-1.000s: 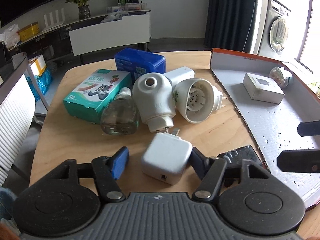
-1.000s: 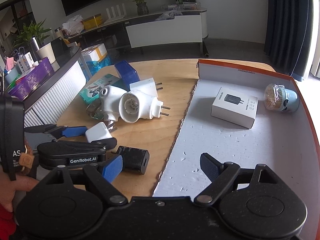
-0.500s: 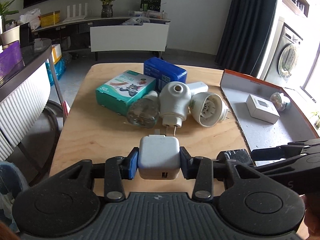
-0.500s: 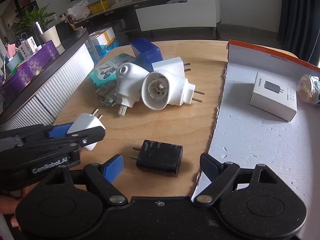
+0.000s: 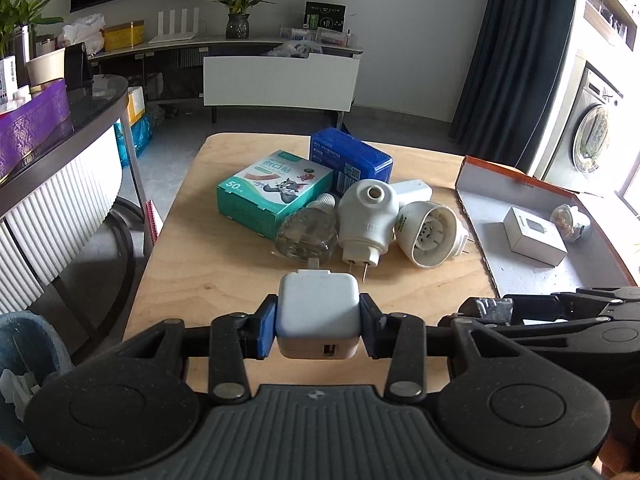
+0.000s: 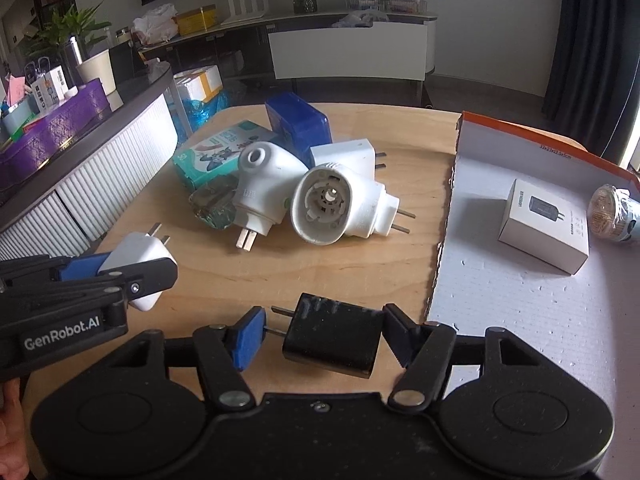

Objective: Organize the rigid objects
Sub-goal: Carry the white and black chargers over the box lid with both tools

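- White charger (image 5: pixel 318 312), lying on the table (image 5: pixel 224 256) a second ago, now sits clamped in the left gripper (image 5: pixel 318 326), lifted.
- Right gripper (image 6: pixel 323 330) is closing around the black charger (image 6: pixel 334 334), ready for boxing.

Right gripper (image 6: pixel 322 338) — jaws closing around black charger (image 6: pixel 334 334) on table (image 6: pixel 360 268). Left gripper (image 6: pixel 132 266) clamps white charger (image 6: pixel 138 254), prongs up. Tray (image 6: pixel 516 312) at right — white box (image 6: pixel 544 224), jar (image 6: pixel 614 214).
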{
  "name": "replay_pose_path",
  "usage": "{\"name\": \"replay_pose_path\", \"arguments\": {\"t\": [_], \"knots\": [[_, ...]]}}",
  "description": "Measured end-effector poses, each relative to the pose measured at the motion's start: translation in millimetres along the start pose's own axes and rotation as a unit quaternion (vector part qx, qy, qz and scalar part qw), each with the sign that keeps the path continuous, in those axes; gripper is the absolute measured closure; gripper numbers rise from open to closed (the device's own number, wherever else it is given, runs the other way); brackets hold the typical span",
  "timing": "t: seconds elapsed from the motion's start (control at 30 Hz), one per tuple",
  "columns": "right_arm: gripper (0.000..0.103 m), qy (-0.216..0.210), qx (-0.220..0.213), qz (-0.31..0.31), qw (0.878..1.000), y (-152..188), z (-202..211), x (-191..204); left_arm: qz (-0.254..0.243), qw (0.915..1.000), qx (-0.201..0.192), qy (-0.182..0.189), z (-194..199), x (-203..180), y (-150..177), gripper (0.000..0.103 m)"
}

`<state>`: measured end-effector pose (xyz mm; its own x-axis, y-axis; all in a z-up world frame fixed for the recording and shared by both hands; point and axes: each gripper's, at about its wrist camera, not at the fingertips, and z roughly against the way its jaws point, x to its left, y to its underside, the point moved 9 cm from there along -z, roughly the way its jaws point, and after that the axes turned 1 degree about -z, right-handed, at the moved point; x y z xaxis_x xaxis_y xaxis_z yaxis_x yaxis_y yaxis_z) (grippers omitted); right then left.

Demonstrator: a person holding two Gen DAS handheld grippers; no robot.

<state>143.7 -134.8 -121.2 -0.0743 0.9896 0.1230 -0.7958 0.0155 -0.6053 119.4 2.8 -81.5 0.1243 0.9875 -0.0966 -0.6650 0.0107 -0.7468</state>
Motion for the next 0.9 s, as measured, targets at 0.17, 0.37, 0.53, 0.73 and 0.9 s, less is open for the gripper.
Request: {"name": "replay_pose_path", "arguments": {"t": [0.17, 0.37, 0.53, 0.73, 0.9], "knots": [[0.026, -0.005, -0.022, -0.010, 1.000, -11.2, 20.3, -6.8, -0.001, 1.0000, -0.003, 0.004, 5.0, -9.3, -5.7, 0.061], [0.026, 0.002, -0.049, -0.013, 0.999, -20.9, 46.6, -20.3, -0.012, 0.9998, -0.003, 0.014, 9.8, -28.9, -8.8, 0.061], [0.026, 0.009, -0.061, -0.030, 0.998, -22.8, 63.0, -38.9, -0.024, 0.9994, -0.002, 0.026, 10.8, -49.0, -10.4, 0.061], [0.026, 0.024, -0.071, -0.047, 0.996, -21.1, 79.5, -61.1, -0.038, 0.9983, -0.003, 0.044, 11.3, -74.5, -13.9, 0.061], [0.026, 0.041, -0.076, -0.060, 0.994, -15.9, 92.3, -81.7, -0.050, 0.9970, -0.001, 0.059, 7.9, -96.8, -17.2, 0.061]]}}
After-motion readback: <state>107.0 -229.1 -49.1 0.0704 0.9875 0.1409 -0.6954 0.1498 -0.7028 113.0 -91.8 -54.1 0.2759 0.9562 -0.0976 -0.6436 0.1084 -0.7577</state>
